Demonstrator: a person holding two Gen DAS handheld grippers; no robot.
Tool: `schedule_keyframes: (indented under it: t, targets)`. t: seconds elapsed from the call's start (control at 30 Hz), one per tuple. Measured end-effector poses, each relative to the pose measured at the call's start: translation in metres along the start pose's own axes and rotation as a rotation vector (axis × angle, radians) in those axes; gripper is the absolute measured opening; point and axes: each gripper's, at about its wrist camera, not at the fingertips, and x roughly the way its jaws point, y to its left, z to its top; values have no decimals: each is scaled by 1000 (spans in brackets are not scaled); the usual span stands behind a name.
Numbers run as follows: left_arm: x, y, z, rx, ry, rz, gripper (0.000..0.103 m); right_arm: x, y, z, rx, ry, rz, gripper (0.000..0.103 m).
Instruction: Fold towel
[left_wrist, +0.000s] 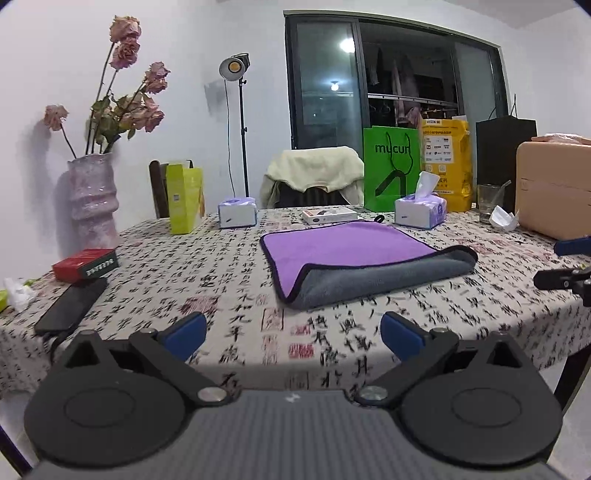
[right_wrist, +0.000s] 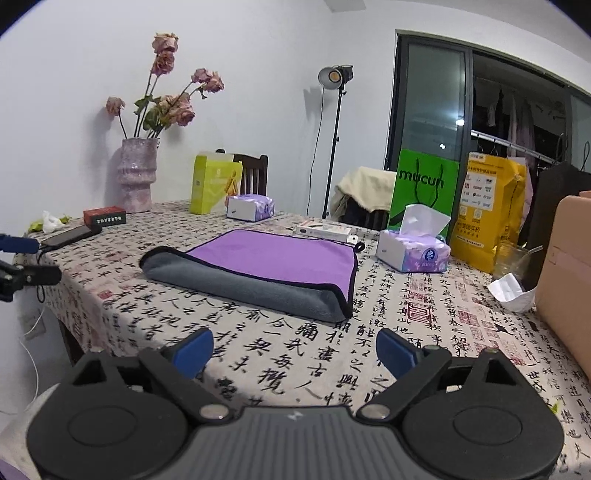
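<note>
A purple towel with a grey underside (left_wrist: 354, 258) lies folded in half on the patterned tablecloth (left_wrist: 221, 280), its rounded fold edge facing me. It also shows in the right wrist view (right_wrist: 266, 269). My left gripper (left_wrist: 293, 334) is open and empty, held above the table's near edge, short of the towel. My right gripper (right_wrist: 295, 350) is open and empty, above the cloth in front of the towel's near right corner. The right gripper's fingertips (left_wrist: 569, 245) show at the right edge of the left wrist view.
Behind the towel stand tissue packs (left_wrist: 421, 214), a flat white box (left_wrist: 328, 215), a green bag (left_wrist: 391, 166) and a yellow bag (left_wrist: 448, 162). A vase (left_wrist: 92, 199), red box (left_wrist: 85, 264) and phone (left_wrist: 70, 306) are left. A glass (left_wrist: 489, 201) and tan case (left_wrist: 554, 188) are right.
</note>
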Motion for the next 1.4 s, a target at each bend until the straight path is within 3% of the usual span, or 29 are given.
schedule_keyframes:
  t: [0.2,0.4,0.47,0.53,0.6,0.7,0.77,0.83,1.03,1.17,1.23,1.27,1.3,1.4]
  targets:
    - [42,2,14,-32,53,-59,103,34,-24,9,30,24,15,94]
    - [80,5,23,-57,70,-55,101,69,-48,19,82,54,47,91]
    - [89,8,25,-70,84,-72,93,82,-53,22,80,66,59,84]
    - [100,7,28,-64,108,-68,73,95,-56,25,82,83,72,77]
    - [113,7,31,-58,137,-77,62,108,-60,28,84,97,94,73]
    - [128,10,35,-72,156,-93,54,125,-63,31,82,113,113,67]
    - [137,13,38,-80,162,-94,49,138,-66,34,78,125,129,58]
    - [148,17,42,-99,185,-98,33,149,-68,36,80,140,146,49]
    - [165,22,47,-101,229,-140,24,171,-72,43,82,196,190,21]
    - [172,17,41,-60,306,-184,25,178,-74,41,83,233,205,15]
    - [170,14,38,-40,295,-176,24,180,-75,39,88,246,221,12]
    - [169,14,38,-42,290,-173,20,180,-75,39,90,249,227,8]
    - [169,14,39,-50,284,-177,8,180,-75,40,89,247,231,5]
    - [168,15,43,-70,259,-174,6,180,-73,43,75,237,226,5]
